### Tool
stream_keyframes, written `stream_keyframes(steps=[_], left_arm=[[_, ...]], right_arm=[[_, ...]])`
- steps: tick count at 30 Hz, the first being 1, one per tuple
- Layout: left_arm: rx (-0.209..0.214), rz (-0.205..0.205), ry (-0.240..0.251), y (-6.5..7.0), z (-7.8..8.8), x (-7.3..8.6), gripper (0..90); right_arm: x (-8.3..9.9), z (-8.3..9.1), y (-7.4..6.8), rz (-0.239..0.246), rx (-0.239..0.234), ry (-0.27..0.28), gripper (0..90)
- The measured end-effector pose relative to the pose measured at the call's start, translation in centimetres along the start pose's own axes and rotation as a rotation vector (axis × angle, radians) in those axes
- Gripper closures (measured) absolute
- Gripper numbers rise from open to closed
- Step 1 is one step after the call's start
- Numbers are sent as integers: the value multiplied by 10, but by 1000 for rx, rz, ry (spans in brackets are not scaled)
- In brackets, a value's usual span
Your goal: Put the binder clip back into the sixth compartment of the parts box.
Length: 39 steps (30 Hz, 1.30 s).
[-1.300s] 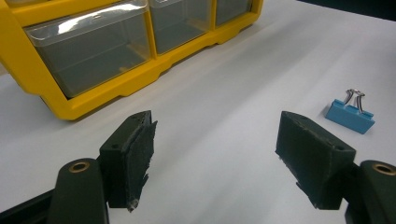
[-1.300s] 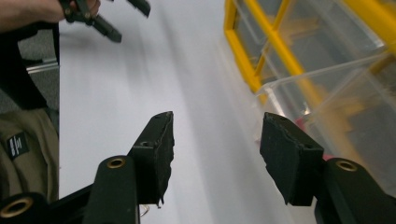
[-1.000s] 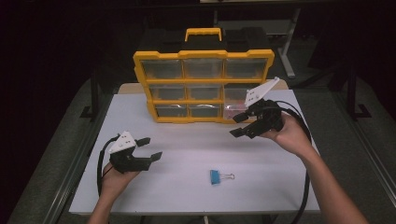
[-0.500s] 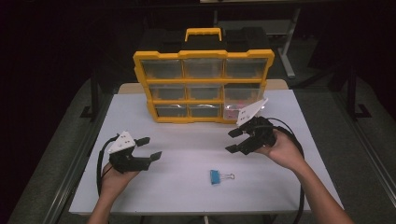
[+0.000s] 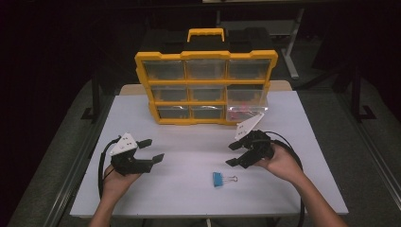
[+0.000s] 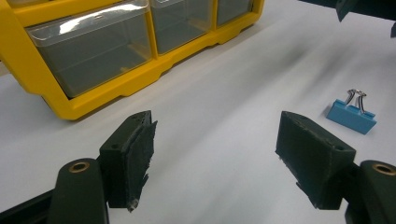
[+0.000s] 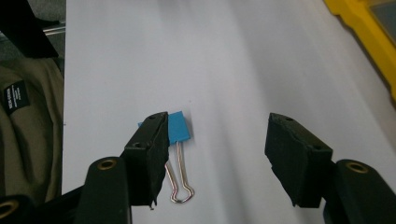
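Note:
A blue binder clip (image 5: 218, 179) with silver wire handles lies flat on the white table (image 5: 189, 198), near its front. My right gripper (image 5: 231, 154) hovers just right of and above it, open and pointing left. Its jaws have just been opening, with nothing between them. In the right gripper view the clip (image 7: 177, 127) lies on the table beyond my gripper (image 7: 219, 156), partly hidden behind one jaw. My left gripper (image 5: 152, 149) rests open and empty at the front left. The left gripper view has the clip (image 6: 351, 116) off to the right of my gripper (image 6: 217, 149).
A yellow drawer organiser (image 5: 206, 56) with clear drawers stands at the table's back. Its bottom right drawer (image 5: 243, 111) is pulled out and holds small pink things. Olive cloth with a label (image 7: 28, 140) hangs past the table edge.
My right gripper has come down and toward the table's front, from in front of the organiser to just beside the binder clip. The left gripper has stayed put.

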<state>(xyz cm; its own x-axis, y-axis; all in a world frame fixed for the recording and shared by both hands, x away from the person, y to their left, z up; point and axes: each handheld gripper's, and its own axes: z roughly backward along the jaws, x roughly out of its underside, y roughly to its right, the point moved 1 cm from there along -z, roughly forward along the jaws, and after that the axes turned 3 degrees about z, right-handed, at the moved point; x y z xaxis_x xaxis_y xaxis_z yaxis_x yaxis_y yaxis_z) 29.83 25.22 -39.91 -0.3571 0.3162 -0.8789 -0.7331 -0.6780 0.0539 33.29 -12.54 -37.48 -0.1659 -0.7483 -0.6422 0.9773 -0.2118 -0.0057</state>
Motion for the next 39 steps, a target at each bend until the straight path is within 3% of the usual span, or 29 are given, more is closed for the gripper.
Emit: stream_keyframes(steps=[18,24,39], left_arm=[[1,7,-2,0,0,0,278],[3,3,-1,0,0,0,277],[4,6,-1,0,-1,0,278]], right_arm=[[14,-45,-20,31,-47,-58,326],[15,-57,-23,18,-74,-73,326],[12,-79,-30,85,-93,-111,363]])
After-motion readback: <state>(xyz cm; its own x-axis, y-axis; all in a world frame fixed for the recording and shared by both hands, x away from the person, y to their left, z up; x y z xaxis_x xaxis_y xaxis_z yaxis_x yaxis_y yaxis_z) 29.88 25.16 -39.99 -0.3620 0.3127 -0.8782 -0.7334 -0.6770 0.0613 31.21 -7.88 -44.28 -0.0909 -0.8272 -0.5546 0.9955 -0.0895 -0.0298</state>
